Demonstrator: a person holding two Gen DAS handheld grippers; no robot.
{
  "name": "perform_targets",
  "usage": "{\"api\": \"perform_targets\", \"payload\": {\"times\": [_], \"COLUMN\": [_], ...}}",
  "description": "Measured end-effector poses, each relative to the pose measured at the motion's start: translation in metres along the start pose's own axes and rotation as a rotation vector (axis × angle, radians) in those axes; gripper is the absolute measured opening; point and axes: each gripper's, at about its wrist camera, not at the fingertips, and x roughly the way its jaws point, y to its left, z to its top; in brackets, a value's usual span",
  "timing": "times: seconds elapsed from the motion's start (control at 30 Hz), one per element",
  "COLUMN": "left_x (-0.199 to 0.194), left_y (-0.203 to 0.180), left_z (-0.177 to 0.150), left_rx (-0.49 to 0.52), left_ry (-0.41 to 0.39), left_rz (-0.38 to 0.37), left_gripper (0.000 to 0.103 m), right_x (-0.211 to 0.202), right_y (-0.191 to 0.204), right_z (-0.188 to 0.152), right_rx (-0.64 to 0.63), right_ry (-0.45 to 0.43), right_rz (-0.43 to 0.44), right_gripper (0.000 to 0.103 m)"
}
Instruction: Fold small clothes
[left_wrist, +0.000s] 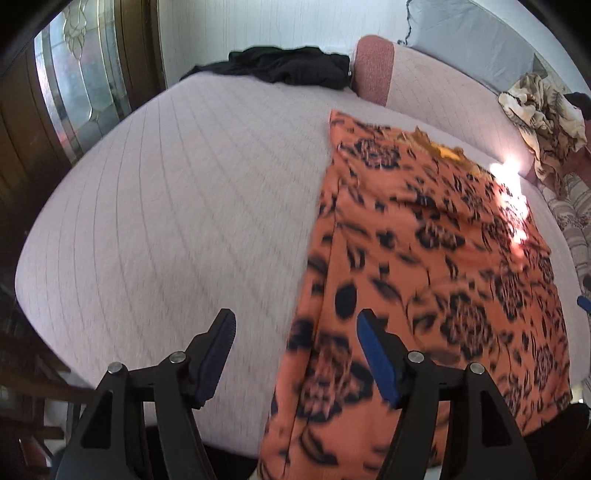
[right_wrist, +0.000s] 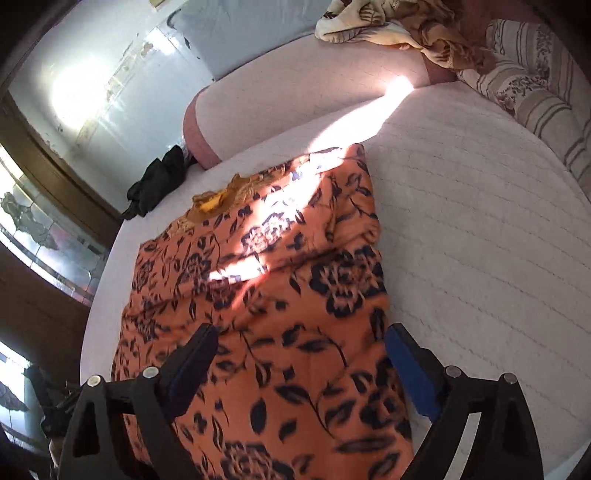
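Quilted pale bed (left_wrist: 166, 203), white wall (left_wrist: 258, 22), sunlight patch (right_wrist: 399, 88).

One orange garment with a black floral print (left_wrist: 436, 258) lies across the middle and right of the left wrist view, and fills the centre of the right wrist view (right_wrist: 266, 295).

One black garment (left_wrist: 288, 68) sits bunched at the top centre of the left wrist view.

One cream and brown leaf-patterned cloth (left_wrist: 543, 114) is heaped at the upper right there.

One striped floral pillow (right_wrist: 535, 88) shows at the upper right of the right wrist view.

One pink bolster (left_wrist: 373, 70) lies along the top.

One quilted pale mattress (left_wrist: 166, 221) bears them all.

Two grippers: the left gripper (left_wrist: 295, 354) and the right gripper (right_wrist: 301, 365), each with two fingers.
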Motion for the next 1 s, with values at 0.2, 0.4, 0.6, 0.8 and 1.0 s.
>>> {"api": "perform_targets", "payload": {"times": [0.2, 0.4, 0.6, 0.8, 1.0], "left_x": [0.004, 0.012, 0.003, 0.008, 0.003], "left_y": [0.005, 0.009, 0.016, 0.024, 0.024], "left_z": [-0.034, -0.044, -0.051, -0.054, -0.048], "left_rx": [-0.026, -0.080, -0.092, -0.130, -0.140], "left_ry": [0.090, 0.133, 0.114, 0.139, 0.109], "left_rz": [-0.050, -0.061, -0.053, -0.059, -0.099], "left_gripper": [0.069, 0.069, 0.069, 0.069, 0.069], "right_x": [-0.036, -0.034, -0.024, -0.043, -0.070], "right_y": [-0.060, -0.083, -0.076, -0.088, -0.061], "right_z": [-0.067, -0.103, -0.117, -0.133, -0.121], "right_rx": [0.062, 0.161, 0.160, 0.097, 0.096], "right_ry": [0.144, 0.200, 0.259, 0.321, 0.156], "right_rz": [-0.004, 0.091, 0.003, -0.294, -0.078], "right_gripper": [0.094, 0.093, 0.059, 0.033, 0.092]}}
